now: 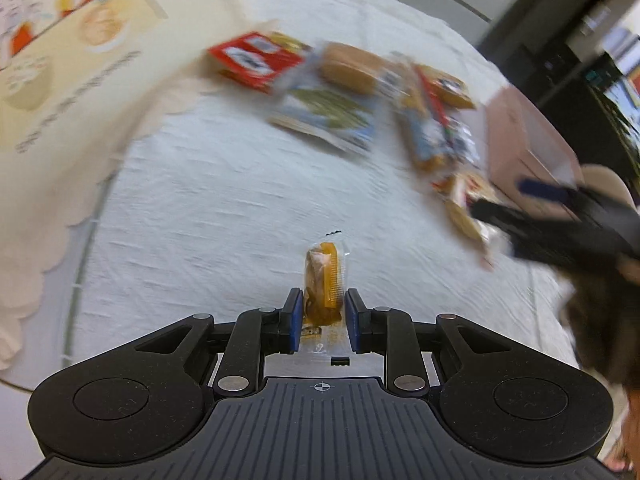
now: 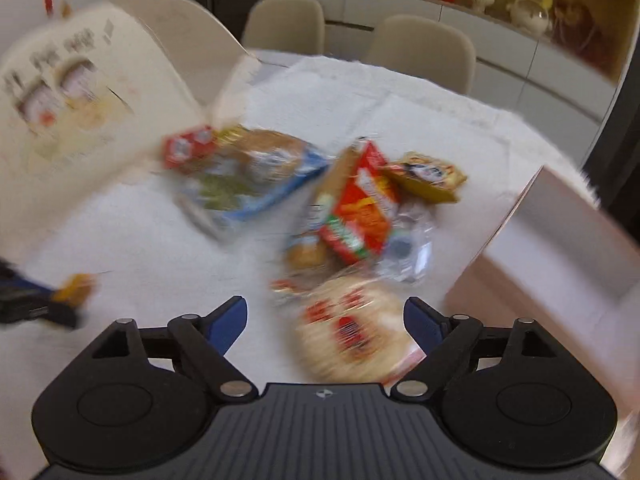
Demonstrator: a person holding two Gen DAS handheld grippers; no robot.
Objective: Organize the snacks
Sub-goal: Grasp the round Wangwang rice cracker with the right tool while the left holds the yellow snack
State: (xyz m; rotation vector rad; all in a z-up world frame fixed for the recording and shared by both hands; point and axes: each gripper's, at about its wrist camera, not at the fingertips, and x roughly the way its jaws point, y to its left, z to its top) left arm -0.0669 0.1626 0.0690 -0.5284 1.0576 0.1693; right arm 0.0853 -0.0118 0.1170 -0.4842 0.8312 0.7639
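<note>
My left gripper (image 1: 322, 316) was clamped on a small clear-wrapped amber snack packet (image 1: 325, 284), held above the white tablecloth (image 1: 208, 208). My right gripper (image 2: 324, 320) stood with its jaws wide apart and nothing between the blue pads (image 2: 230, 322); a round wrapped cracker (image 2: 352, 340) lay on the cloth just beneath and ahead of it. Beyond that lay the blurred snack pile: a red-and-orange packet (image 2: 360, 208), a blue-edged bag (image 2: 240, 184), a red box (image 1: 256, 60). A cream printed carton (image 2: 72, 112) stood at left, a pink box (image 2: 560, 248) at right.
</note>
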